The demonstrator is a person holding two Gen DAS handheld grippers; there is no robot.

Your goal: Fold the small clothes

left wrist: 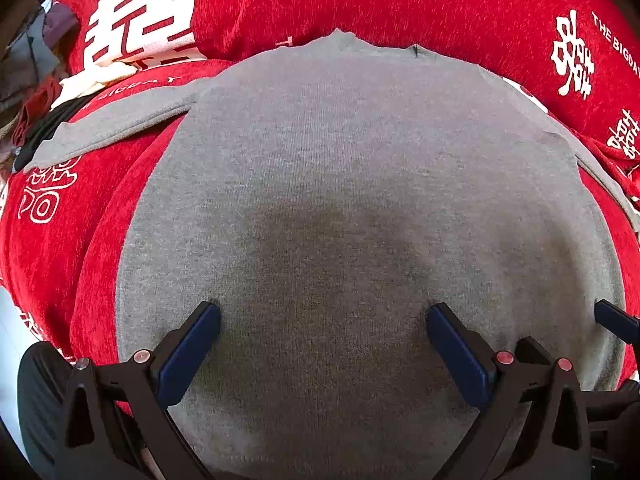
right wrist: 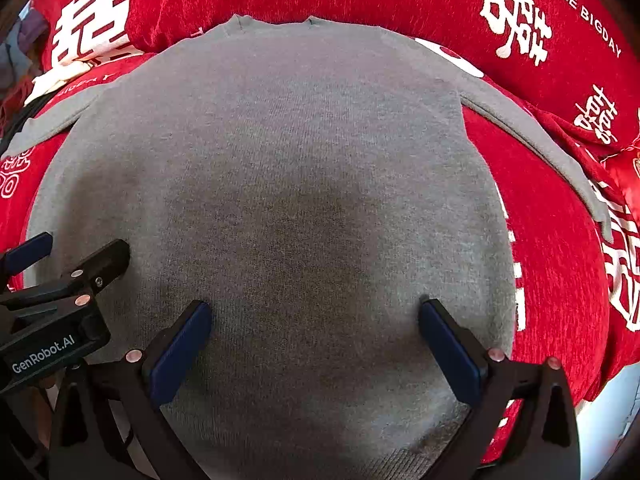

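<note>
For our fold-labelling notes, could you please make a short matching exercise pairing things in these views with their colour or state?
Column one:
1. sweater
2. blanket
3. left gripper
4. sweater's sleeves

Column two:
A. red with white characters
B. open above the knit
C. grey, lying flat
D. spread out to both sides

Pairs: 1-C, 2-A, 3-B, 4-D

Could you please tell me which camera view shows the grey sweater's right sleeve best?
The right wrist view: the right sleeve of the grey sweater runs out whole over the red blanket to its cuff. The left wrist view shows only a strip of that sleeve at the picture's edge.
</note>
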